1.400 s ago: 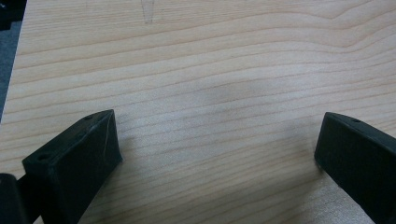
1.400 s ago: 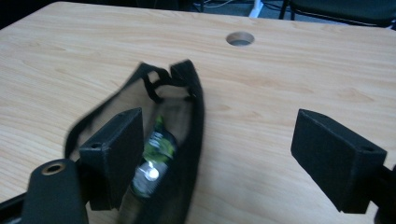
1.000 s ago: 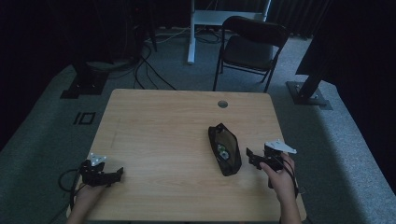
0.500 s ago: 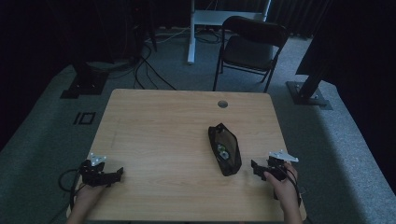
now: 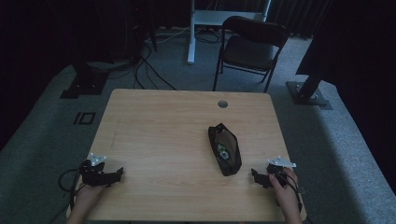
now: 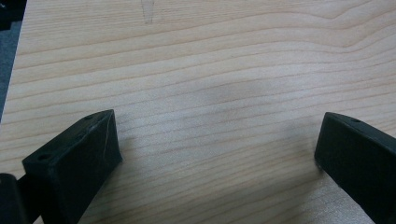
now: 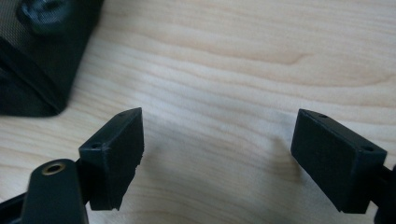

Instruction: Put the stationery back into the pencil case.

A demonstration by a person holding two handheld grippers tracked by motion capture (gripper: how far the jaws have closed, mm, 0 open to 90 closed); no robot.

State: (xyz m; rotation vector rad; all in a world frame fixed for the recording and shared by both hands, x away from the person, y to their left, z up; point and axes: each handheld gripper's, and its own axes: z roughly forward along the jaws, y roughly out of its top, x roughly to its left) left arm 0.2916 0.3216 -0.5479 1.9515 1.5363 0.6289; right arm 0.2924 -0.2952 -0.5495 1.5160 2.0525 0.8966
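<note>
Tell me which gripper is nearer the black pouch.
Right. The right gripper sits just off the near end of the black pouch, fingers open, not touching. The left gripper rests far across the table at its near left corner.

The left gripper (image 6: 217, 156) hangs low over the table (image 6: 210, 70), its two black jaws set wide apart with only bare, light wood grain between them. Beyond the table's left edge, a strip of grey floor (image 6: 8, 60) shows.
</note>
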